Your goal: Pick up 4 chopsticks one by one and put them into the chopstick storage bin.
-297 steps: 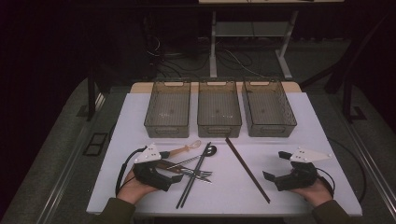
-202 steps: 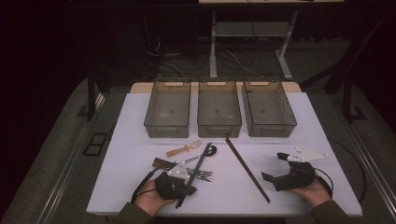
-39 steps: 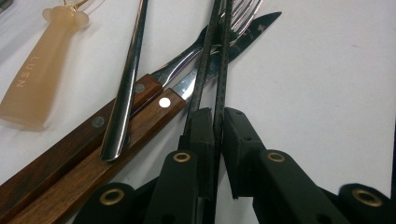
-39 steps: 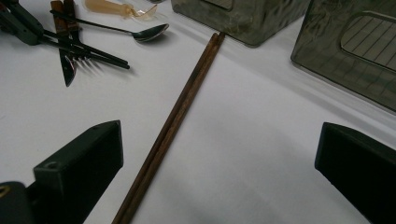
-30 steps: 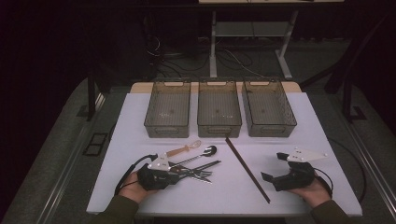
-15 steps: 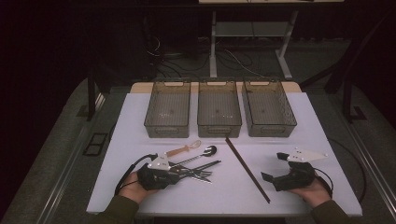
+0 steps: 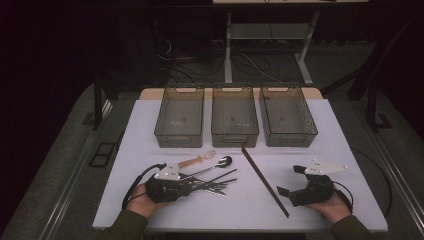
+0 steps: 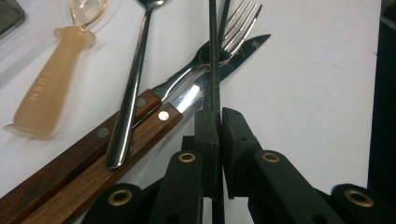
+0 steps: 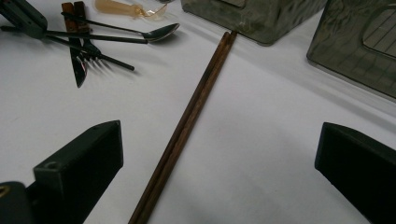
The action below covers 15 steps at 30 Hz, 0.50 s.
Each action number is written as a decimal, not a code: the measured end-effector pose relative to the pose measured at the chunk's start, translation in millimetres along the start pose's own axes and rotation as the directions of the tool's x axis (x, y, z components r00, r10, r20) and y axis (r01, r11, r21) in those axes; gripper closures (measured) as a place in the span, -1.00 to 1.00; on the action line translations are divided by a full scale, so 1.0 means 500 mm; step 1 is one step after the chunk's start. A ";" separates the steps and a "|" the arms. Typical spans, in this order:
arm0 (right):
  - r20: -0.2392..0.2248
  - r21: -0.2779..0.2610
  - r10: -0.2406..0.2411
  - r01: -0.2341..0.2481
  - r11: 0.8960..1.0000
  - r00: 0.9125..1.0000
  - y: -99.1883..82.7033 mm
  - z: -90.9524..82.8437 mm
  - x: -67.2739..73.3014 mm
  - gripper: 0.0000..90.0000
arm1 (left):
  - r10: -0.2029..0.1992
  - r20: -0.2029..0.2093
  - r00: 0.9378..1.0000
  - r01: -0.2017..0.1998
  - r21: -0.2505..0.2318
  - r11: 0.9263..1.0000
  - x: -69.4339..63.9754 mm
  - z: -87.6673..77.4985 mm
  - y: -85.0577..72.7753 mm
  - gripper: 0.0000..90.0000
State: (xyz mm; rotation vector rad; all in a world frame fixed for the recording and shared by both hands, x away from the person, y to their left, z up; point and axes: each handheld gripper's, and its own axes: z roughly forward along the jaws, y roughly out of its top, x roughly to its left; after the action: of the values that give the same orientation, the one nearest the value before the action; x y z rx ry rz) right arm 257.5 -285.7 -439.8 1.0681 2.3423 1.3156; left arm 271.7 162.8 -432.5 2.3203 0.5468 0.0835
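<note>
Left tongs [image 8: 212,121] pinch black chopsticks [image 8: 213,56]; right tongs [image 9: 219,168] gape empty; three bins [image 7: 235,117] beyond look empty, corners cropped.

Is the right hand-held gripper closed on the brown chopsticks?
No. The right hand-held gripper has its jaws wide apart, with the brown chopsticks lying untouched on the table between them.

White table [image 7: 150,127], pale surface under dim light. Along its far edge, three smoky clear bins [image 7: 235,116] side by side. Nearer, left of centre, a cluster: amber-handled utensil [image 7: 196,160], spoon [image 7: 212,166], wood-handled fork [image 8: 177,88] and knife [image 8: 205,86], thin black chopsticks [image 8: 214,56]. Brown chopsticks [image 7: 265,181] lying diagonally, right of centre.
</note>
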 end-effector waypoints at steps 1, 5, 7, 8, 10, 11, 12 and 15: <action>0.002 0.000 0.001 -0.001 1.000 1.000 0.000 0.000 0.000 -0.98 | -0.005 -0.003 1.000 0.005 -0.008 1.000 0.001 -0.002 0.001 0.91; 0.002 0.001 -0.009 0.009 1.000 1.000 0.001 0.000 0.003 -0.98 | -0.008 -0.006 1.000 0.008 -0.017 1.000 0.001 -0.007 0.004 0.91; 0.001 0.000 -0.007 0.007 1.000 1.000 0.001 0.000 0.001 -0.98 | -0.023 -0.008 1.000 0.023 -0.025 0.999 0.002 -0.008 0.004 0.91; 0.002 0.003 -0.004 0.004 1.000 1.000 0.001 0.001 0.001 -0.98 | -0.025 -0.011 1.000 0.025 -0.021 0.999 0.002 -0.009 0.005 0.91; 0.000 0.002 -0.006 0.006 1.000 1.000 0.001 0.001 0.000 -0.98 | -0.027 -0.015 1.000 0.027 -0.021 0.999 0.003 -0.011 0.006 0.91; -0.002 -0.002 -0.006 0.006 1.000 1.000 0.001 0.000 -0.001 -0.98 | -0.026 -0.017 1.000 0.026 -0.019 0.999 0.003 -0.013 0.008 0.91; -0.004 -0.004 -0.003 0.003 1.000 1.000 0.001 0.000 -0.001 -0.98 | -0.027 -0.018 0.999 0.026 -0.021 0.999 0.003 -0.014 0.010 0.91; -0.003 0.000 -0.003 0.003 1.000 1.000 0.001 0.001 -0.002 -0.98 | -0.034 -0.020 0.999 0.033 -0.027 0.999 0.002 -0.018 0.013 0.91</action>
State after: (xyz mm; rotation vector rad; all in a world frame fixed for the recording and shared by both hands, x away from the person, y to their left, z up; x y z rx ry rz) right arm 258.5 -285.8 -439.7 1.0629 2.3453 1.3165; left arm 273.3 164.9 -421.5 2.2861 0.5913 0.0979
